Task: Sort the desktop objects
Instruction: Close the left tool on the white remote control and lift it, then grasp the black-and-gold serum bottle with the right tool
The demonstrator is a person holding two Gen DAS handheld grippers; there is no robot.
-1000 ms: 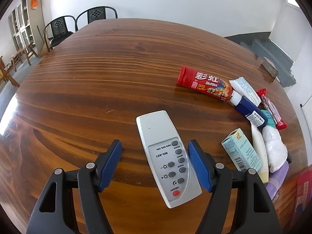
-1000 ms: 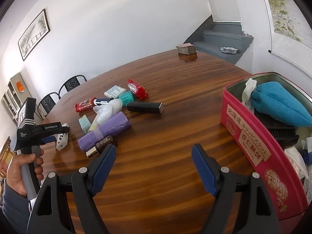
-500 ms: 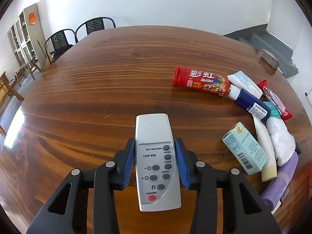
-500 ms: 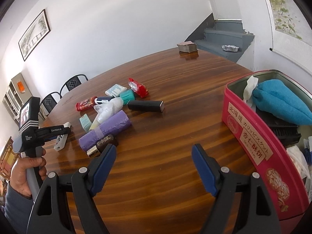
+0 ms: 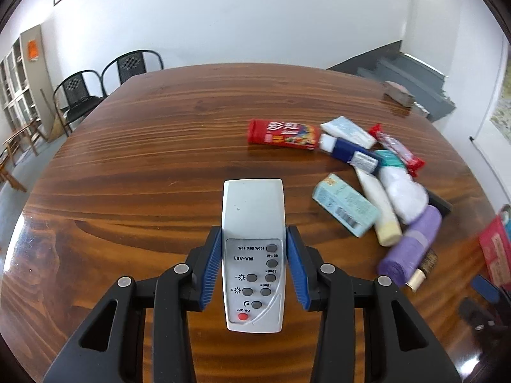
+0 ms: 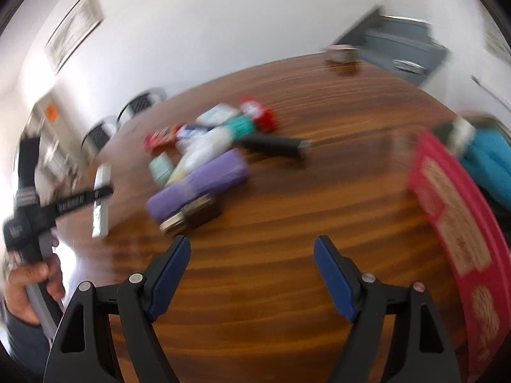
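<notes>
Meeting-room-like space, large wooden table [image 5: 153, 146], black chairs [image 5: 131, 63], wall cabinet [image 5: 25, 73], staircase [image 5: 412, 79]

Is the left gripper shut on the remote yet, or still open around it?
Shut on it: both blue pads of the left gripper press the sides of the grey remote.

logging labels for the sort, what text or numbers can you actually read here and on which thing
On the flat silver-grey remote control held in the left gripper, printed upside down to the camera:
"WA-A01"
"100% 50% 10%"
"60min"
"30min"
"15min"
"ON/OFF"
Red candy tube: print blurred, unreadable.
Pale blue carton: barcode and print too small.
Navy tube: label unreadable.
Red tin box: characters blurred.
Black arm of the left gripper in the right wrist view: white lettering blurred.
</notes>
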